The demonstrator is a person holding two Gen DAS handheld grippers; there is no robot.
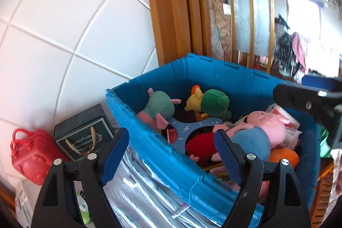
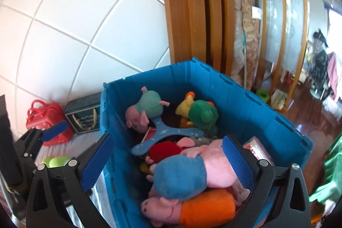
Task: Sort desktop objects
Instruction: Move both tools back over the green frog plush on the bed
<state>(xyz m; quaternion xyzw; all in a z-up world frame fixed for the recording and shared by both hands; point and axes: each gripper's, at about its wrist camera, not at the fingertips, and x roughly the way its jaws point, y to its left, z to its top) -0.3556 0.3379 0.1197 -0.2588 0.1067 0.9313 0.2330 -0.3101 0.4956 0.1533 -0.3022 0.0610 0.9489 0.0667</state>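
A blue plastic bin (image 1: 224, 76) (image 2: 245, 104) holds several plush toys: a pink pig in a blue dress (image 1: 256, 134) (image 2: 186, 172), a pig in orange (image 2: 192, 208), a pig in teal (image 1: 160, 108) (image 2: 147, 106), a green and yellow toy (image 1: 211, 102) (image 2: 198, 112), and a blue three-armed plastic piece (image 1: 190, 129) (image 2: 162, 134). My left gripper (image 1: 171, 155) is open and empty, straddling the bin's near wall. My right gripper (image 2: 166, 161) is open and empty above the bin, over the pig in blue. The right gripper shows at the left wrist view's right edge (image 1: 303, 104).
A red toy bag (image 1: 32, 155) (image 2: 47, 119) and a dark box (image 1: 85, 131) (image 2: 85, 116) stand left of the bin against a white tiled wall (image 1: 64, 35). Silver foil sheeting (image 1: 139, 191) lies below. A wooden door frame (image 2: 192, 14) rises behind.
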